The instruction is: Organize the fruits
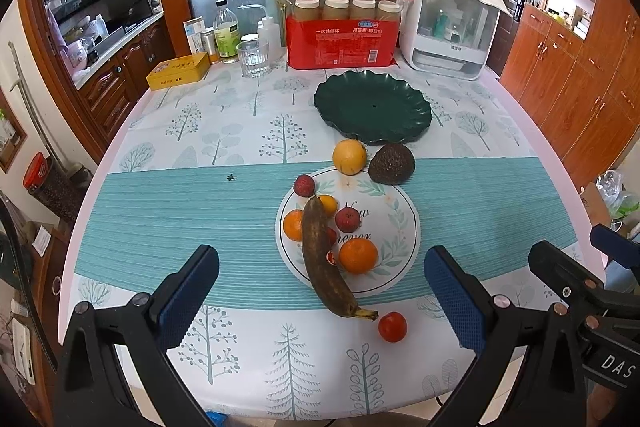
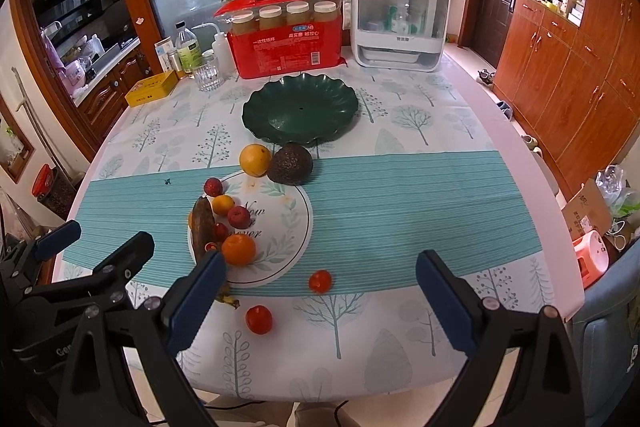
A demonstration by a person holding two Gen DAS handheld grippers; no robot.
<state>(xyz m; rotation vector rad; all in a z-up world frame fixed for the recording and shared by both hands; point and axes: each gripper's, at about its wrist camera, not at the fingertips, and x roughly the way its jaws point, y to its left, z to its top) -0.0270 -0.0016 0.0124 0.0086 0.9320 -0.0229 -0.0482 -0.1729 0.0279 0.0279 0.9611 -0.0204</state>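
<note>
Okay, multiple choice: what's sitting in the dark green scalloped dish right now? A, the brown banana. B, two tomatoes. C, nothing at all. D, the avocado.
C: the dark green dish shows only its bare inside in both views; the avocado lies on the tablecloth in front of it, and the banana lies across the white plate.

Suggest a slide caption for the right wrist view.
Open right gripper above two small red fruits, near the floral white plate of fruit.

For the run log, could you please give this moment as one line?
left gripper: open, empty | right gripper: open, empty | green plate: no fruit | banana: on white plate
</note>
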